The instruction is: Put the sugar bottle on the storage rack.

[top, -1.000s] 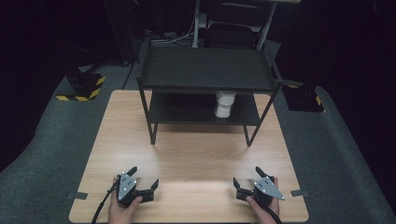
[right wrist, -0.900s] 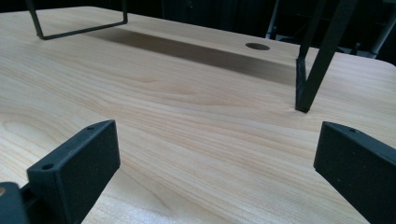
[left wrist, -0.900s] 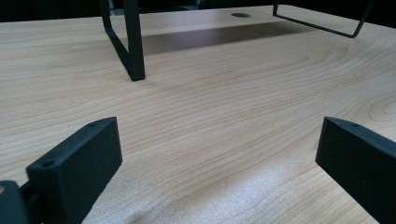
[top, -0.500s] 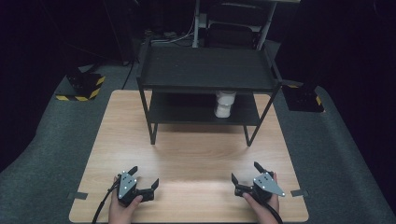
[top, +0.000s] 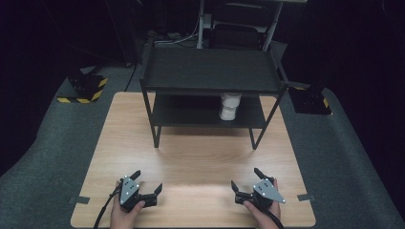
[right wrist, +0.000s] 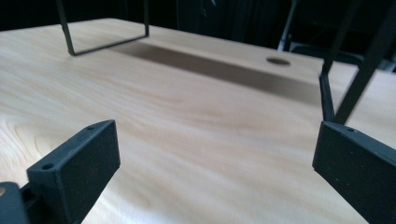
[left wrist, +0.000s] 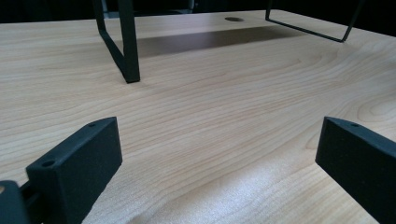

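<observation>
A black two-tier metal shelf [top: 210, 71] stands at the far half of the wooden table [top: 200, 157]. On its lower tier sits a white cup-like object [top: 229, 106], partly hidden by the top tier. My left gripper [top: 147, 182] rests near the table's front left, held in a hand, jaws wide open with nothing between them. Near the front right, my right gripper [top: 246, 179] is open too, and nothing is in it. Bare wood [left wrist: 210, 140] and a shelf leg [left wrist: 128, 46] appear in the left gripper view; the right gripper view has shelf legs [right wrist: 327, 98] ahead.
Grey carpet [top: 62, 143] surrounds the table. A black block with yellow-black hazard stripes [top: 86, 88] lies on the floor at the far left, another dark block [top: 310, 100] at the far right. A round hole [right wrist: 278, 61] is in the tabletop behind the shelf.
</observation>
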The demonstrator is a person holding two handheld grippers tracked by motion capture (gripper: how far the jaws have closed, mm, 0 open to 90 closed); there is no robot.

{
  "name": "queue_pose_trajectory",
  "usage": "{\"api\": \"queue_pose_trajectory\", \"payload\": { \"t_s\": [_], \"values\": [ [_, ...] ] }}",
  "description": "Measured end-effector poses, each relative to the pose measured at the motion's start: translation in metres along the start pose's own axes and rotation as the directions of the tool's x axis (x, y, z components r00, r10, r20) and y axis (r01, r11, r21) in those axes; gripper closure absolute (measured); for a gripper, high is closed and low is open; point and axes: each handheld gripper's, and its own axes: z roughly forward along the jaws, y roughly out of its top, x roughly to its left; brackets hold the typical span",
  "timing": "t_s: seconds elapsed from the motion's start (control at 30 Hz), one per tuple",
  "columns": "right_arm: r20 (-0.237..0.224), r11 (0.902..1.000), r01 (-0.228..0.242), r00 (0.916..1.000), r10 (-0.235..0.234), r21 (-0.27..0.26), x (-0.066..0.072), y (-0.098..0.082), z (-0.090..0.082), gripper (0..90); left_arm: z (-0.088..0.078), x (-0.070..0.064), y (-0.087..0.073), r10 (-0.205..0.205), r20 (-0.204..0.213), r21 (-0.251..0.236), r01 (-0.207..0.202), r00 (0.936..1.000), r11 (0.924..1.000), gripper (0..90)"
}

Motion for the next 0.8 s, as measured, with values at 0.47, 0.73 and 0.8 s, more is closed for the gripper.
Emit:
{"api": "queue_pose_trajectory", "payload": {
  "t_s": [0.47,0.73,0.8],
  "values": [
    [0.003,1.0000,-0.007,1.0000,0.007,-0.001,-0.001,-0.012,-0.006,0.2,0.000,-0.001,0.001,0.001,-0.004,0.005,-0.001,1.0000,1.0000,0.7],
    [0.006,1.0000,-0.002,1.0000,0.002,0.001,-0.001,-0.013,-0.006,0.2,0.001,0.000,0.002,-0.003,0.000,0.009,0.003,1.0000,1.0000,0.7],
    [0.008,1.0000,-0.008,0.9999,0.008,-0.003,-0.001,-0.014,-0.006,0.2,0.001,0.000,0.002,-0.005,0.001,0.010,0.005,1.0000,0.9999,0.7]
  ]
}}
